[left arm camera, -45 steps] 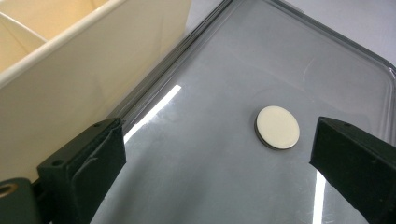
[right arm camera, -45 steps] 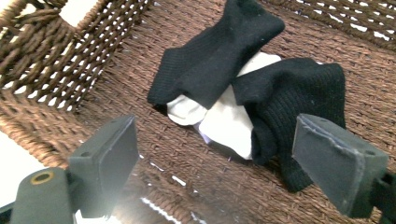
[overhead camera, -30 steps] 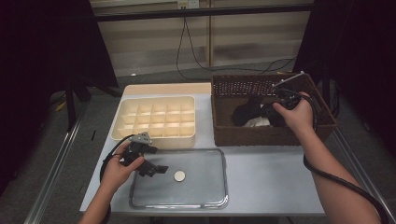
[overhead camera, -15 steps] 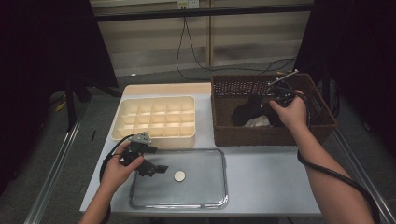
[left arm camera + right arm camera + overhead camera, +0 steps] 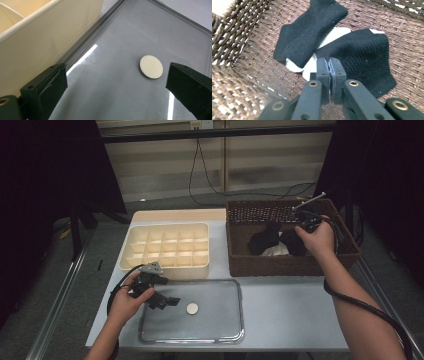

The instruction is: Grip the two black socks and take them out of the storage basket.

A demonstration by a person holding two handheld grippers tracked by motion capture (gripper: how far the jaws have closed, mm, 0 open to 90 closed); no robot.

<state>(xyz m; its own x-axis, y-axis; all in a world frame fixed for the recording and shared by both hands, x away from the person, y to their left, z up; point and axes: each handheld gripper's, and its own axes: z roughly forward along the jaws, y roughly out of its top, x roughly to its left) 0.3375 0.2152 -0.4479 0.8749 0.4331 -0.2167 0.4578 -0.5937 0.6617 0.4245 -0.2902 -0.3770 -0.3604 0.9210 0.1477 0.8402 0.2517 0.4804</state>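
Right gripper (image 5: pixel 329 65) has dropped deeper into the brown wicker basket (image 5: pixel 280 265) since a second ago, jaws just been closing, now clenched flat together with nothing visibly between them. It sits just above the black socks (image 5: pixel 359 57) and white sock (image 5: pixel 312 66) on the basket floor. Left gripper (image 5: pixel 115 82) hasn't shifted: jaws wide apart, empty, low over the grey tray (image 5: pixel 220 335), small round disc (image 5: pixel 151 66) ahead between them, cream divider box (image 5: pixel 165 247) alongside.

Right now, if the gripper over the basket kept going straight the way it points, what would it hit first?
Probably the black socks lying in the wicker basket: the right gripper, its jaws just closed together, points at them. Depth is hard to judge.
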